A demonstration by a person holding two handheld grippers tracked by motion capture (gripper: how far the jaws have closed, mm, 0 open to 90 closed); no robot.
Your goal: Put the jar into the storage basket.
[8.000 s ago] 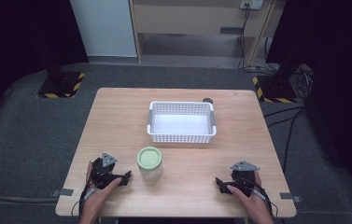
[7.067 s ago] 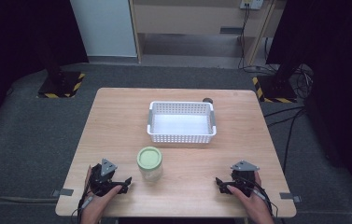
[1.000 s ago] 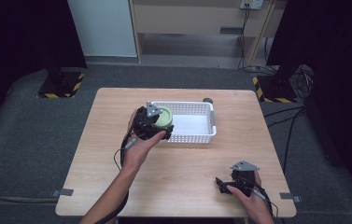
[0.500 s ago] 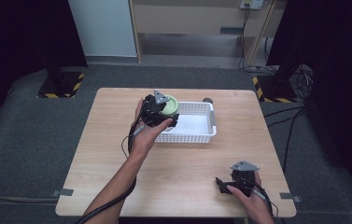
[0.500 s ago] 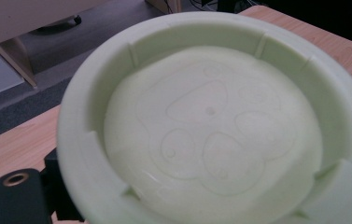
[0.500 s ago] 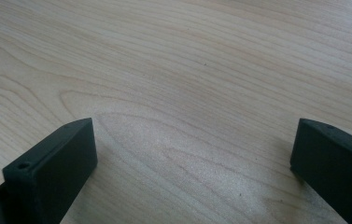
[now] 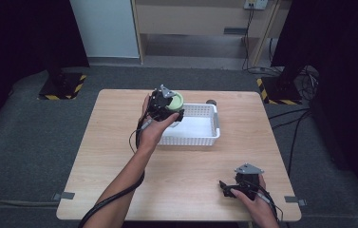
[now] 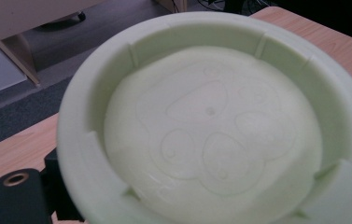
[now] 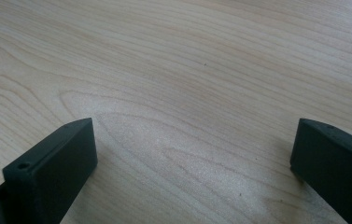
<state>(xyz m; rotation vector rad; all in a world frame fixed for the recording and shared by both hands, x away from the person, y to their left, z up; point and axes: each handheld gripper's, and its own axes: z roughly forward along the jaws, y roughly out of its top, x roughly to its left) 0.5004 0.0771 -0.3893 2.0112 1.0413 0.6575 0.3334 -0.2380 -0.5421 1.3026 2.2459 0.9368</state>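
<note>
Left gripper is up off the desk, clamped on a pale green lidded jar. Jar sits right at the gripper's front end, held over the near-left corner of the white plastic basket. Grey three-cornered plate on top of the gripper faces the high view. Left forearm reaches in diagonally from the bottom edge, cable trailing along it.

Left gripper view: the jar's lid is dead ahead and very close, round, raised rim with small notches, faint embossed blob outlines on the flat center. One black jaw shows at bottom left, pressed against the lid's side. The other jaw is hidden behind the lid. Wood of the desk shows past the lid, and grey floor beyond that.

Right gripper rests low at the desk's near-right area, well apart from the basket and the left gripper. Hand is wrapped around its body, grey plate on top.

Right gripper view: jaws spread wide, nothing between them, bare wood grain directly ahead and below.

Small dark round object sits on the desk just beyond the basket's far-right corner; too small to identify.
</note>
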